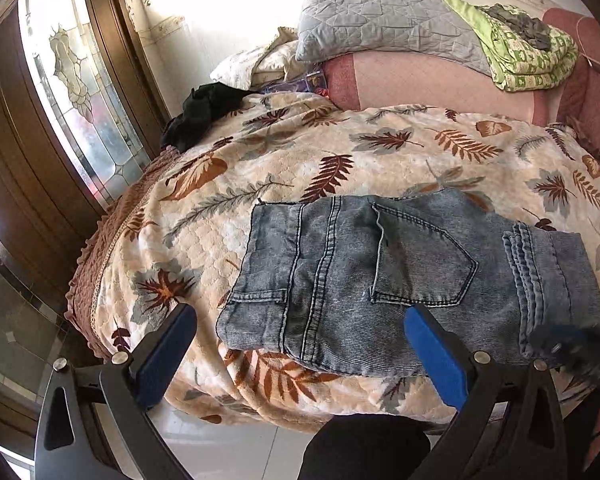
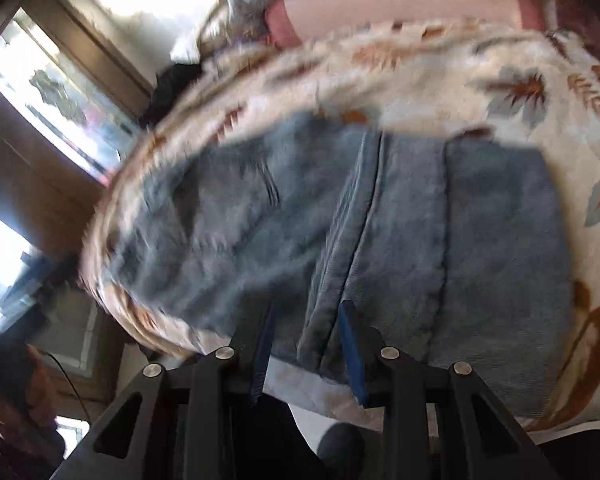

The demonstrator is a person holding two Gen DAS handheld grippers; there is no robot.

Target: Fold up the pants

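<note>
Folded blue denim pants [image 1: 400, 276] lie flat on the leaf-print blanket [image 1: 300, 152] near the bed's front edge, back pocket up. My left gripper [image 1: 300, 312] is open wide and empty, hovering above the pants' near left part. My right gripper [image 2: 308, 312] is partly open at the pants' [image 2: 380, 240] near edge, its blue pads either side of a thick seam fold; that view is blurred, and no grip shows. The right gripper also appears blurred at the right edge of the left wrist view [image 1: 576, 344].
A grey quilted pillow [image 1: 380, 20], a green patterned folded cloth [image 1: 528, 48] and a pink bolster [image 1: 440, 80] lie at the bed's head. A black garment [image 1: 204, 112] sits at the far left bed edge. A wooden door with glass [image 1: 80, 80] stands left.
</note>
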